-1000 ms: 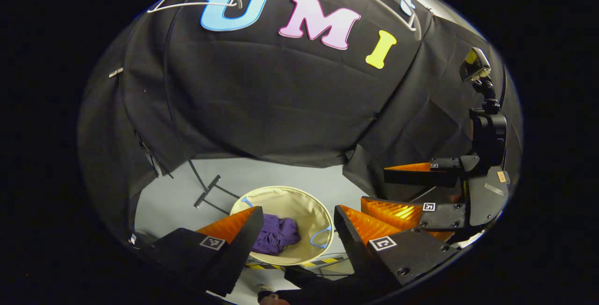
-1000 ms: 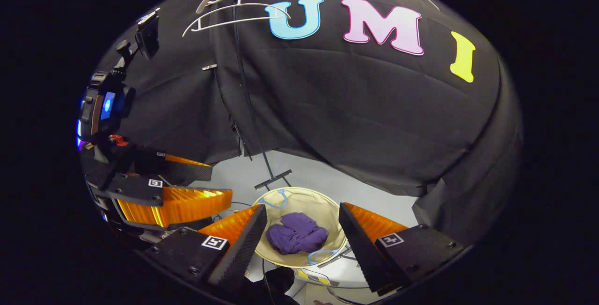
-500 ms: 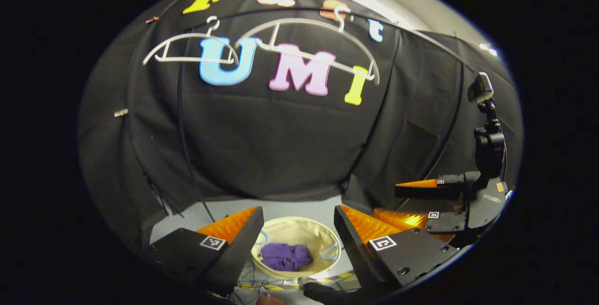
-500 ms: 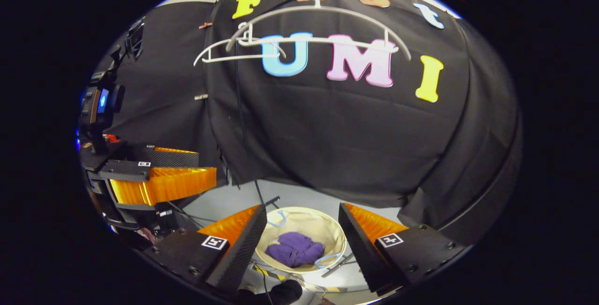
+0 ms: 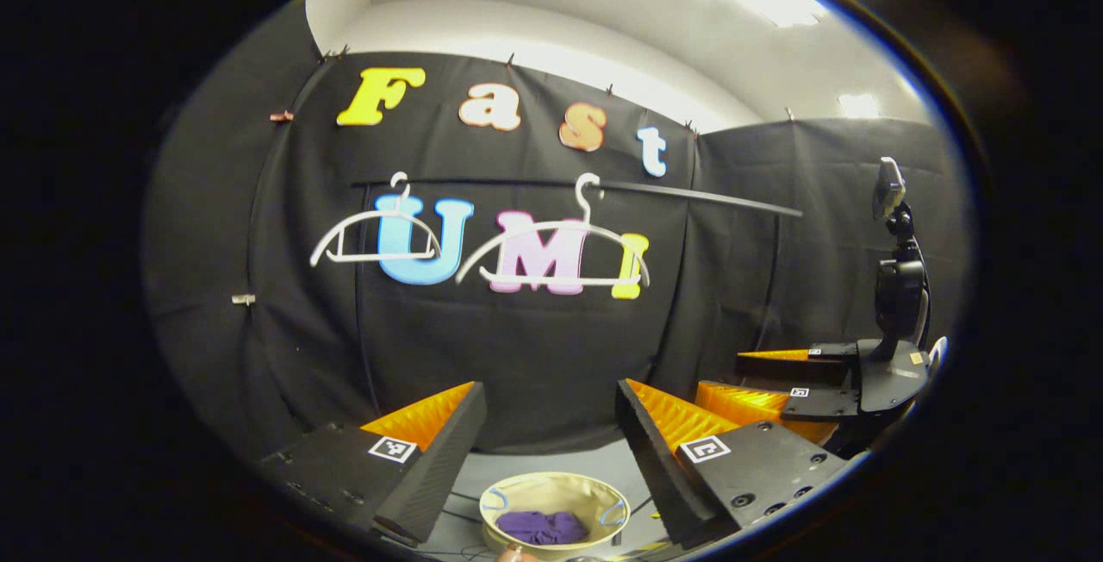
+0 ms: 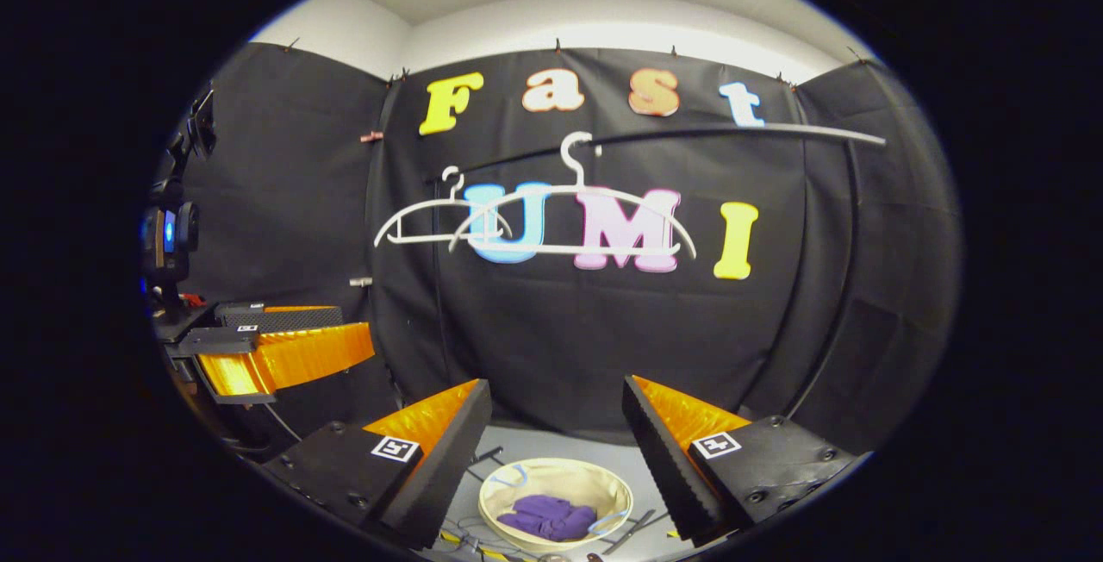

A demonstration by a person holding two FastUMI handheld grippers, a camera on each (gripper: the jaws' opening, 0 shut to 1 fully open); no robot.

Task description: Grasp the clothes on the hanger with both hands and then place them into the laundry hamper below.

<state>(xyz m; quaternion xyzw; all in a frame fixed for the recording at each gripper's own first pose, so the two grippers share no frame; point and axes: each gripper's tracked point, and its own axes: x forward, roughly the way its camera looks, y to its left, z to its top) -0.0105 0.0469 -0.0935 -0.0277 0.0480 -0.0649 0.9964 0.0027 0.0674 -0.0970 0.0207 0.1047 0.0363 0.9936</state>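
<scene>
The task reads as finished at this moment: the crumpled purple cloth garment (image 5: pixel 541 527) lies inside the round cream fabric laundry hamper (image 5: pixel 556 490) on the grey floor, low between and beyond the jaws of the left gripper (image 5: pixel 549 450), which stand wide with nothing between them. To close the step well, my advice is to draw both grippers up and away from the hamper with the jaws spread, so no fold catches on a tip and gets dragged back over the rim.

To the right of the left jaws, the right gripper (image 5: pixel 788 377) sits level and well apart from the hamper. In the right gripper view the right gripper (image 6: pixel 556 450) is likewise wide and holds nothing, and the left gripper (image 6: pixel 345 338) shows off to the left of its jaws.

High beyond both pairs of jaws, two bare white plastic hangers hang from a thin black rail (image 5: pixel 689 193): the small one (image 5: pixel 375 234) on the left, the larger one (image 5: pixel 556 256) on the right, neither carrying clothes.

The garment is bunched into a heap with no clear front or collar to read; its long axis runs roughly across the hamper, left to right before the jaws, and it sits toward the near side of the hamper floor
</scene>
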